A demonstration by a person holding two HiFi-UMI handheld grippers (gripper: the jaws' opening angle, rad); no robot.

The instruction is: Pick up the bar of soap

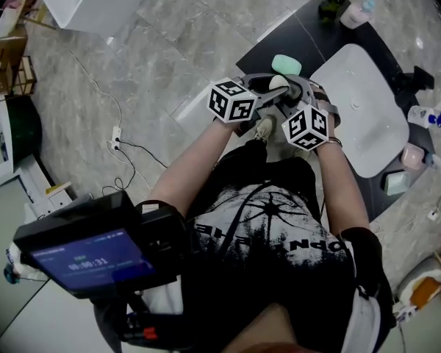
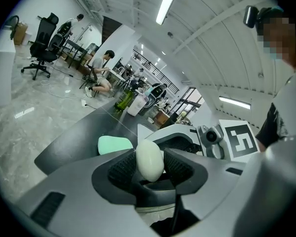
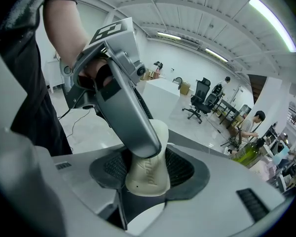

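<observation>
Together, left tool (image 2: 150, 166) and right tool (image 3: 148, 171) both clamp one cream oval bar of soap (image 2: 149, 159), near the mint-green rounded pad (image 2: 113, 144).

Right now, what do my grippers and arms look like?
The left gripper and right gripper are grey moulded plastic, with black ribbed pads lining the jaws. Each carries a white cube printed with black square markers. Your arms are bare below a short-sleeved black T-shirt with a white print.
</observation>
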